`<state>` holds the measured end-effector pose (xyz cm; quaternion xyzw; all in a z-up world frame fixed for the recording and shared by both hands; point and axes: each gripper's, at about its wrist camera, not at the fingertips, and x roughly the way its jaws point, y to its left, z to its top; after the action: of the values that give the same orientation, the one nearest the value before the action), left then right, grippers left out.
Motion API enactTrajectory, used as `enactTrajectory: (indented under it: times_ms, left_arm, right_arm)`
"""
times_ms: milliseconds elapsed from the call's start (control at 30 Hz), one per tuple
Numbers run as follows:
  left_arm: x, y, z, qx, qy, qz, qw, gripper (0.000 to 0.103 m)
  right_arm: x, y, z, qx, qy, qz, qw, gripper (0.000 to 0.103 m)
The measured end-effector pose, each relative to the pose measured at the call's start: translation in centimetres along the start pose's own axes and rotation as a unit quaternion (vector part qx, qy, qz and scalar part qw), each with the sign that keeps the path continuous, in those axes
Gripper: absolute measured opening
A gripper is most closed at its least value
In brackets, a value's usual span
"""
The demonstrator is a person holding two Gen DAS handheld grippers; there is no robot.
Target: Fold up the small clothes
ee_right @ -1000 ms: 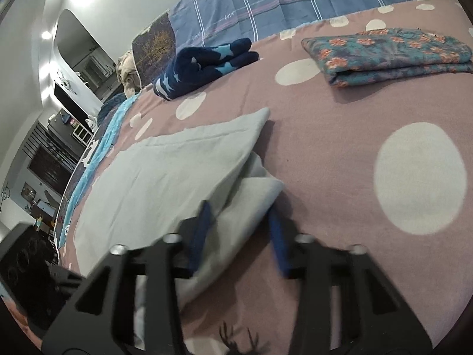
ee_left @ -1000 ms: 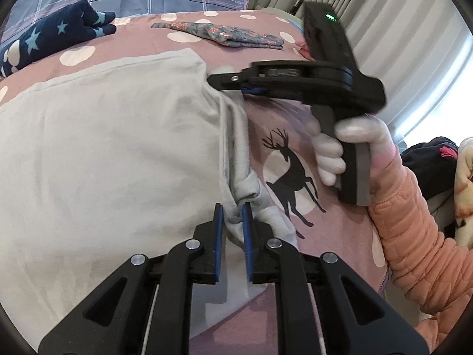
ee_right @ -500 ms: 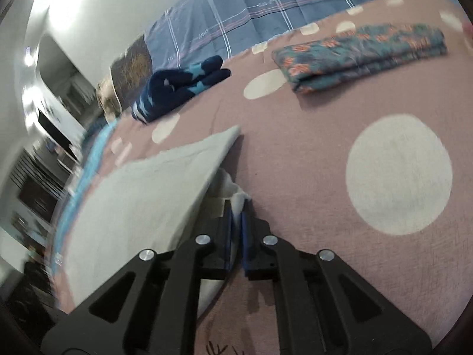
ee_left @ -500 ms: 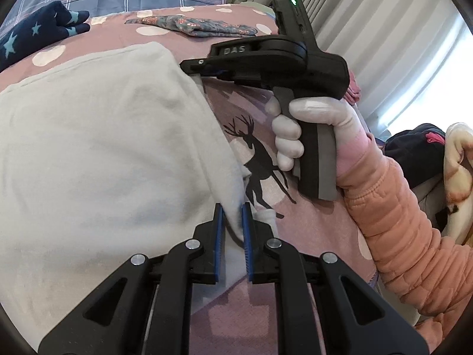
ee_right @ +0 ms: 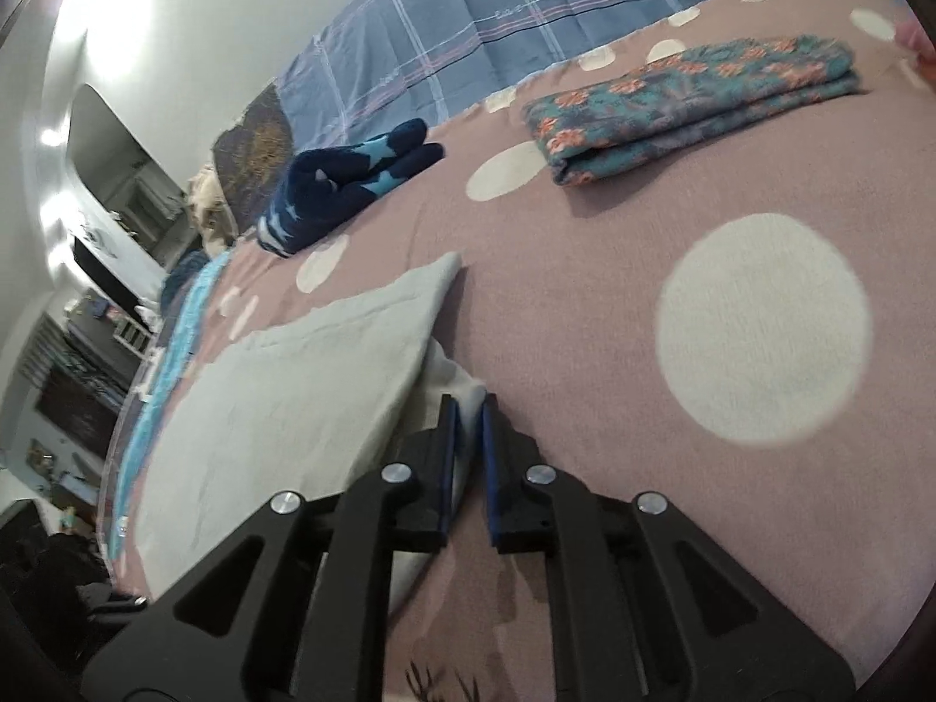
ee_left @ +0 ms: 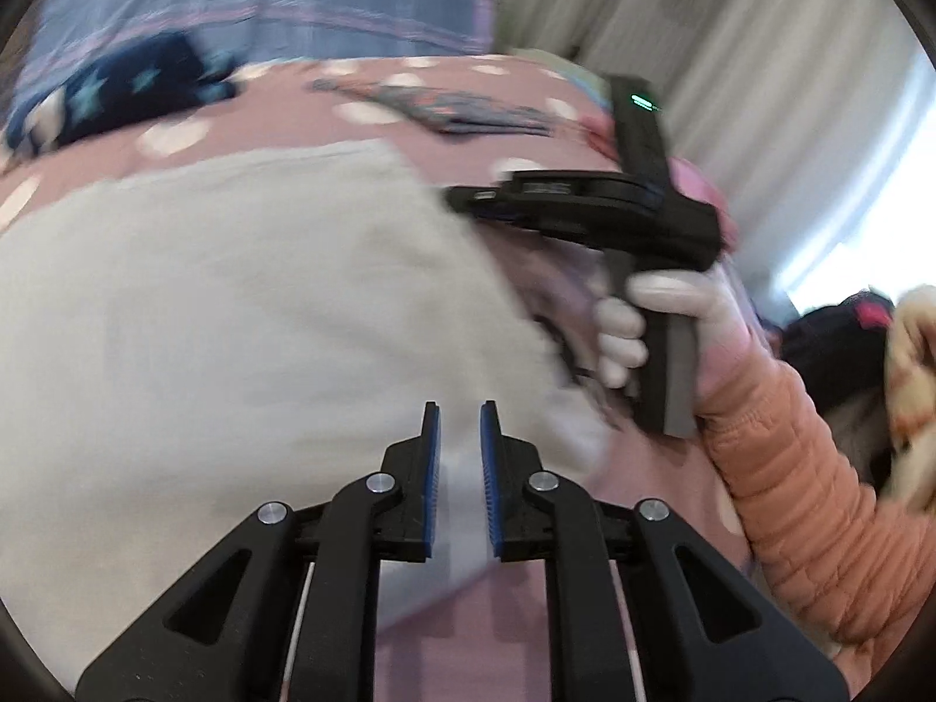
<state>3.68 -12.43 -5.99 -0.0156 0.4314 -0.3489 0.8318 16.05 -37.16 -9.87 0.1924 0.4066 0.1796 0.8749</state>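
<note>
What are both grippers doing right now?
Left gripper: opening, pale grey garment in the gap, not pinched.
Right gripper: opening, garment edge between, released.

1. The left wrist picture is blurry all over. The grey cloth (ee_left: pixel 234 316) looks smeared, and its edges are hard to see.
2. The dark blue star cloth (ee_left: pixel 117 93) at the back is cut off at the left edge and too blurry to tell its shape.
3. The flowery folded cloth (ee_left: pixel 444 111) is just a smudge there.
4. The tips of the right gripper (ee_left: pixel 468 202) are blurred against the grey cloth, so the gap cannot be seen.
5. The orange sleeve (ee_left: pixel 819 503) runs off the picture.
6. In the right wrist picture, the shelves (ee_right: pixel 88 351) at the left are too small to make out.
</note>
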Motion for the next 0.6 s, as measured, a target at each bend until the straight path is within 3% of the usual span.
enactTrajectory:
  times_ms: [67, 100, 200, 333, 433, 567, 600]
  left_arm:
    - [0.5, -2.0, 0.0, 0.037, 0.004, -0.005, 0.9993, 0.037]
    - [0.8, -2.7, -0.2, 0.054, 0.007, -0.005, 0.9985, 0.039]
    - [1.5, -3.1, -0.8, 0.072, 0.018, 0.005, 0.9973, 0.039]
    - [0.8, -1.1, -1.4, 0.035, 0.016, 0.018, 0.9991, 0.039]
    - [-0.4, 0.9, -1.9, 0.01, 0.006, 0.04, 0.9991, 0.039]
    - [-1.6, 2.3, -2.0, -0.01, -0.009, 0.055, 0.9984, 0.04]
    - [-1.8, 2.4, -2.0, -0.011, -0.013, 0.053, 0.9984, 0.04]
  right_arm:
    - [-1.6, 0.6, -1.4, -0.008, 0.014, 0.003, 1.0, 0.014]
    - [-2.3, 0.8, -2.3, -0.013, 0.025, 0.013, 1.0, 0.017]
    - [-4.4, 1.3, -6.2, -0.017, 0.066, 0.048, 0.996, 0.02]
    - [-6.4, 2.3, -10.9, -0.006, 0.105, 0.096, 0.99, 0.022]
    - [-7.3, 3.1, -12.5, 0.01, 0.12, 0.137, 0.983, 0.026]
    - [-8.0, 5.2, -13.1, -0.009, 0.107, 0.156, 0.982, 0.027]
    - [-8.2, 5.6, -13.0, -0.014, 0.101, 0.16, 0.982, 0.034]
